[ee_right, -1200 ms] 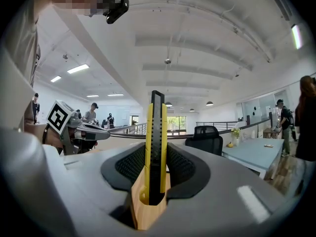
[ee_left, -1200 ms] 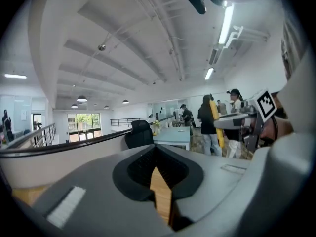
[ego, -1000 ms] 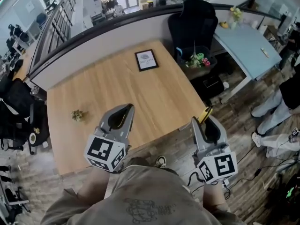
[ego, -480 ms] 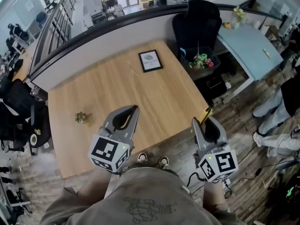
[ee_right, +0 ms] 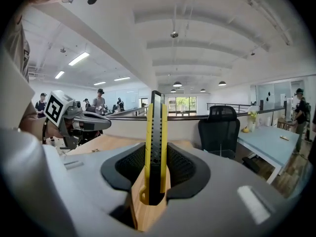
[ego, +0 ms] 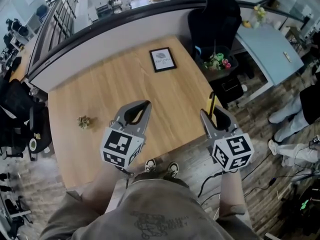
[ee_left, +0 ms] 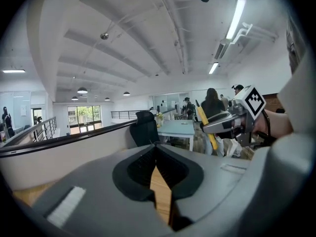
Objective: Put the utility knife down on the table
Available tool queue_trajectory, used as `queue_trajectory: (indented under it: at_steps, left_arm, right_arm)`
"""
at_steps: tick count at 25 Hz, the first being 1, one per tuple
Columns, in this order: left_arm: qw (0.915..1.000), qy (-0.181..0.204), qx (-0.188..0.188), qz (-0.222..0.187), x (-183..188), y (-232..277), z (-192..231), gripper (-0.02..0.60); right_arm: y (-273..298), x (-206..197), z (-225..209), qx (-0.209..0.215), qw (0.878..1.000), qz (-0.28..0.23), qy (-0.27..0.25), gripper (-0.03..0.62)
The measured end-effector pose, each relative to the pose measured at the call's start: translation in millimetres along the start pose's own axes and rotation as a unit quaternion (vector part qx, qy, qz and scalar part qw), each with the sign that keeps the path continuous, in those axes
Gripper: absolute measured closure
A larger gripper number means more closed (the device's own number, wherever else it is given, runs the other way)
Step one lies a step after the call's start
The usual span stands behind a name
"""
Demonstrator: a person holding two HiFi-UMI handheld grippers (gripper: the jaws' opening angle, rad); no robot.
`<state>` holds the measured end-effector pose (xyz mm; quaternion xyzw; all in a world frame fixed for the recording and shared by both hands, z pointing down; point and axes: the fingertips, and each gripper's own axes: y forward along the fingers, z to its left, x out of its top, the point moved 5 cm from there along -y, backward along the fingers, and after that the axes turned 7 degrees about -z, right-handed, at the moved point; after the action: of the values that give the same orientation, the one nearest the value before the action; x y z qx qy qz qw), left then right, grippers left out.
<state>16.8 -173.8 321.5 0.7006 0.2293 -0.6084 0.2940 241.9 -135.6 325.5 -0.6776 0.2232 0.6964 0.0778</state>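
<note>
The wooden table [ego: 100, 89] is a skewed square in the head view. Its near edge runs from 7 to 4 o'clock just ahead of the person's shoes [ego: 172, 170], and its right corner lies beneath the right gripper [ego: 211, 115]. The far side is closed off by a curved half wall [ego: 100, 31]. Bare wood stretches from both grippers toward 12 o'clock, and this is the widest free patch.

The utility knife [ee_right: 155, 142] is off the table, clamped between the right gripper's jaws by its lower end. It has a yellow body with a black strip down the middle. In the right gripper view it stands upright and reaches well past the jaw tips. In the head view it points to 12 o'clock, above the table's right edge.

The left gripper [ego: 144, 105] hovers over the wood at about 9 o'clock from the right one. Its jaw tips are pressed together with nothing between them.

A framed picture [ego: 163, 60] lies flat at the table's 12 o'clock end, well apart from both grippers. A small, crumpled, greenish thing [ego: 83, 121] sits at 9 o'clock of the left gripper, near the left edge.

Off the table at 2 o'clock stand a black office chair [ego: 217, 19], a bin of coloured items [ego: 217, 61] and a pale blue table [ego: 272, 46].
</note>
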Motion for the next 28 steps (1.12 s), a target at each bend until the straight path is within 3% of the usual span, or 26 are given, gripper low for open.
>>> queue_trajectory:
  at_steps: [5, 12, 18, 28]
  left_arm:
    - [0.9996, -0.009, 0.006, 0.027, -28, 29, 25, 0.58]
    - [0.9957, -0.051, 0.013, 0.076, -86, 65, 53, 0.58]
    - [0.99, -0.028, 0.001, 0.138, -140, 86, 58, 0.58]
    - [0.9741, -0.074, -0.017, 0.213, -221, 89, 61, 0.58]
  right_arm:
    - [57, -27, -22, 0.009, 0.999, 0.051, 0.014, 0.454]
    - [131, -106, -34, 0.026, 0.986, 0.157, 0.042, 0.454]
    - [179, -187, -40, 0.031, 0.966, 0.249, 0.06, 0.455]
    - [215, -282, -39, 0.026, 0.93, 0.356, 0.082, 0.454]
